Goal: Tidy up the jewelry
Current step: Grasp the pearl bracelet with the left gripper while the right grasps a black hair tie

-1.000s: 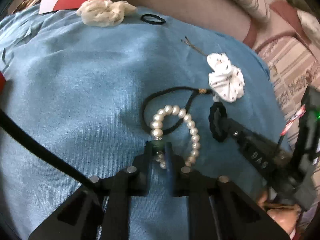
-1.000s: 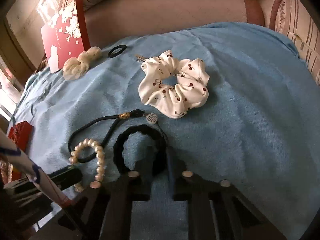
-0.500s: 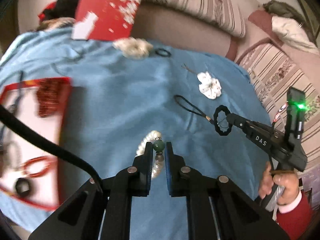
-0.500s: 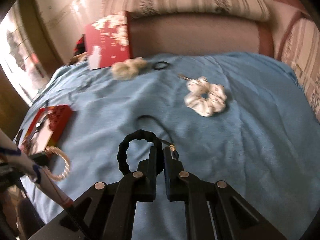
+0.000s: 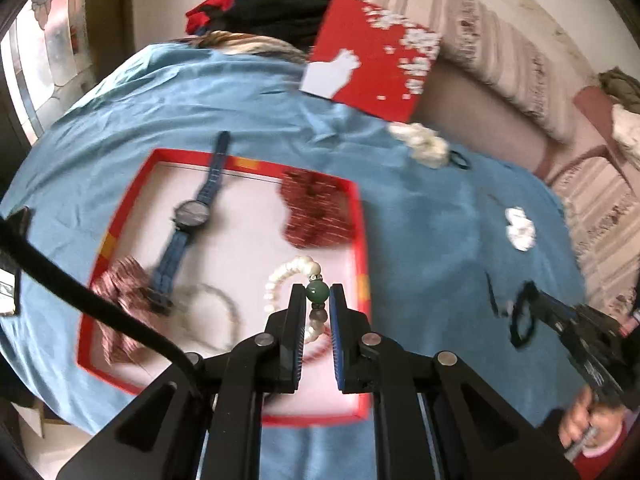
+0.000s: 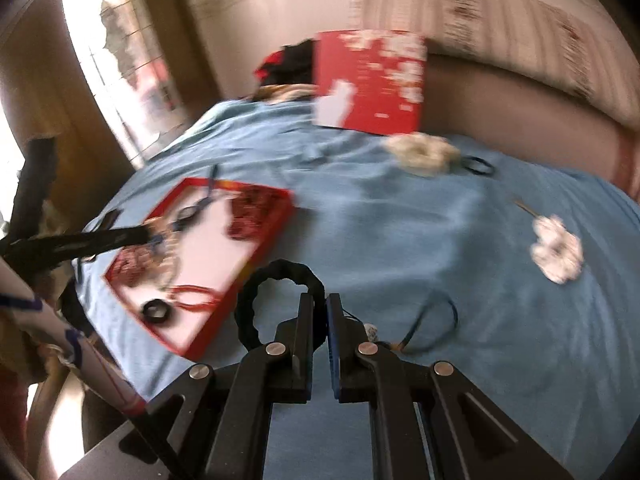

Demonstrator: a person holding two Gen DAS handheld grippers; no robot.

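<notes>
1. Blue cloth (image 6: 400,240) covers the whole surface, w/ a red-rimmed white tray (image 5: 362,240) lying on it.
2. Left gripper (image 5: 317,294) is clamped on the green bead of a white pearl bracelet (image 5: 288,272), held above the tray.
3. Right gripper (image 6: 319,304) pinches a black ruffled hair tie (image 6: 256,288), held over the cloth just beside the tray.
4. Blue-strap wristwatch (image 5: 192,212) sits in the tray.

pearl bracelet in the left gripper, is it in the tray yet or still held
Held. The left gripper clamps the pearl bracelet by its green bead above the red tray.
</notes>
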